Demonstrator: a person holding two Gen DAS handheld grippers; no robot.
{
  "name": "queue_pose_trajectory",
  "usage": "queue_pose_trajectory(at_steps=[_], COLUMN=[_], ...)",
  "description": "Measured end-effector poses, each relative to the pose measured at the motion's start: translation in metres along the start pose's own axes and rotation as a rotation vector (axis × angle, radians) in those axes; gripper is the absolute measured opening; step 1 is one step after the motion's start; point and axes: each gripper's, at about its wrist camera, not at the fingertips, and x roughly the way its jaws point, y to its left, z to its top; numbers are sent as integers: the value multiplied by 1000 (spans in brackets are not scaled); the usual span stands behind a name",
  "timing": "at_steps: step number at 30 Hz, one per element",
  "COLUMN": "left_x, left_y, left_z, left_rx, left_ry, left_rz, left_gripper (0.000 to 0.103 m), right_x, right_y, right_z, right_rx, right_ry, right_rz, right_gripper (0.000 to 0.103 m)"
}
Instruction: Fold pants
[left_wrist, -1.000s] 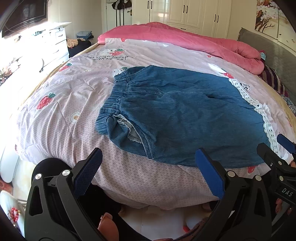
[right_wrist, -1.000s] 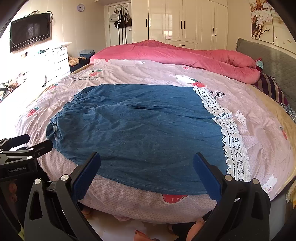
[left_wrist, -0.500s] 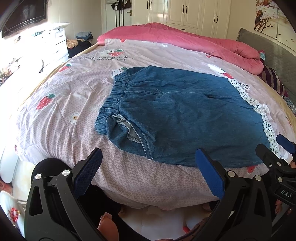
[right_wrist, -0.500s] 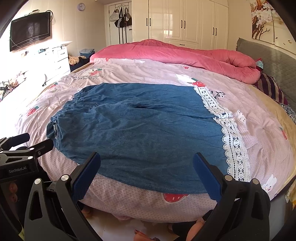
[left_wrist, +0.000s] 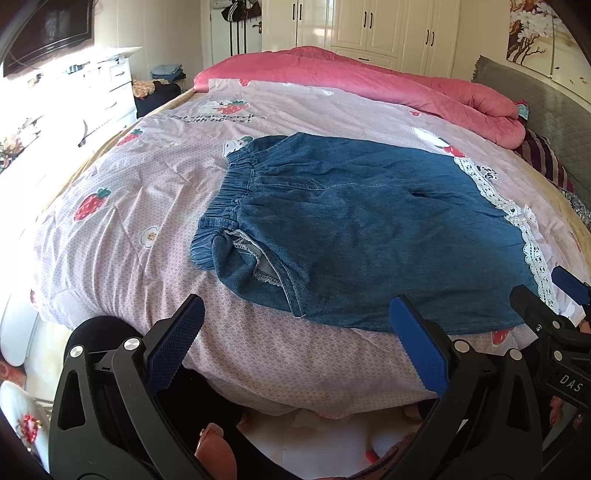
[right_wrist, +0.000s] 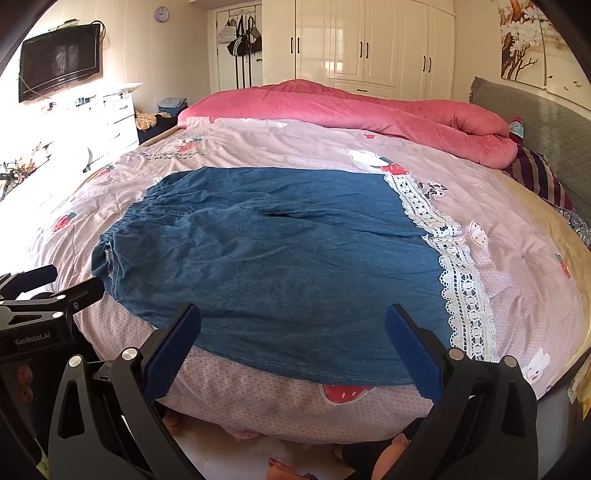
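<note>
The pants (left_wrist: 369, 236) lie spread flat on the bed (left_wrist: 122, 206), unfolded (waistband toward the dresser side). Left gripper (left_wrist: 295, 343) and right gripper (right_wrist: 291, 347) hover wide, empty, off the near hem. Judged next: pinch that hem's corners.

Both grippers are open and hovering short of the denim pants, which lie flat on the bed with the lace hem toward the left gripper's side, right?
One detail is off: the lace hem lies toward the right gripper, and the elastic waistband toward the left gripper, as both wrist views show. The rest holds: both are open, short of the denim pants, flat on the bed.
</note>
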Motion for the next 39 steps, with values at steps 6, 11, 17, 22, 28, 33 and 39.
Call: queue_pose_trajectory(at_steps=[6, 11, 17, 22, 28, 33, 39], left_x=[0, 0, 1, 7, 14, 21, 44], left_y=[0, 0, 1, 1, 4, 9, 19], left_z=[0, 0, 1, 2, 12, 26, 54], left_rx=[1, -1, 0, 5, 2, -6, 1], left_ry=[-1, 1, 3, 13, 13, 7, 19], left_rz=[0, 5, 7, 3, 3, 3, 24], left_gripper=[95, 95, 95, 95, 95, 95, 95], right_x=[1, 2, 3, 10, 21, 32, 57], right_y=[1, 1, 2, 3, 2, 0, 2], right_z=[0, 0, -1, 2, 9, 18, 38], right_rx=[-4, -6, -4, -4, -4, -12, -53], right_ry=[2, 3, 9, 20, 37, 55, 83], right_rz=[0, 1, 5, 7, 7, 17, 32], right_gripper=[99, 99, 99, 99, 99, 99, 99])
